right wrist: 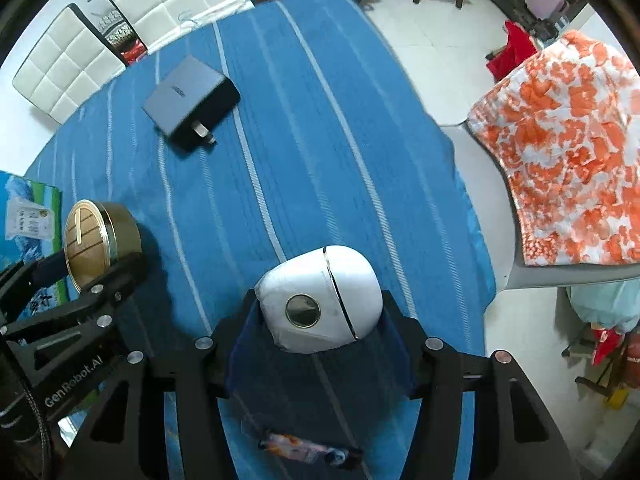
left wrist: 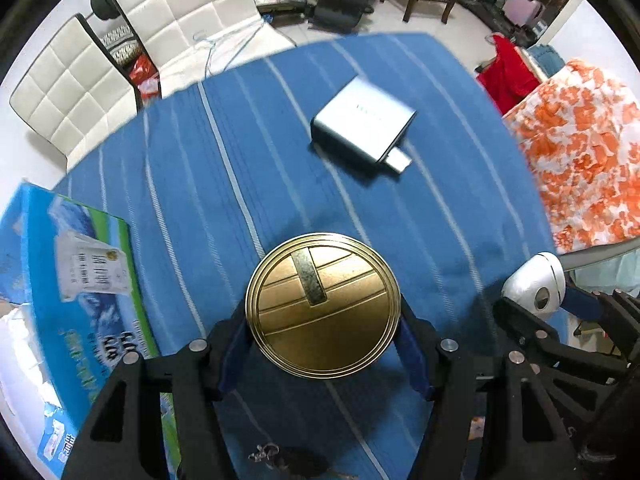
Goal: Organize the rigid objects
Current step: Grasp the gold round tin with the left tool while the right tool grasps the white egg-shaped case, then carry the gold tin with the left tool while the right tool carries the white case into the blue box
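So, far left there's a blue and green box (left wrist: pixel 80 280) sitting on the edge of the blue striped tablecloth (left wrist: pixel 224 184), with a white label on its top. Two white quilted chairs (left wrist: pixel 132 40) are pushed up behind the table on that side.

Next over, the left gripper (left wrist: pixel 323 332) is clamped on a round gold tin (left wrist: pixel 323 306). Both blue pads press its sides, and the ridged lid with a dark bar across it faces the camera. In the right wrist view you can see the same tin (right wrist: pixel 100 248) from the side, pinched in the black fingers next to the box. Can't tell if it's resting on the cloth or lifted off it.

Further back, about mid-table, a grey plug adapter (left wrist: pixel 362 124) lies flat on the cloth, prongs pointing toward the right edge, well apart from both grippers.

Then the right gripper (right wrist: pixel 320 316) is closed on a white egg-shaped gadget (right wrist: pixel 320 300) with a round dark lens on the front and a thin metal seam running around it. It sits between the blue pads, near the right half of the table.

Down near the camera there's a small blurry trinket (right wrist: pixel 308 450) on the cloth under that gripper.

Far right, an orange and white flowery blanket (right wrist: pixel 568 160) is draped over a chair beside the table.
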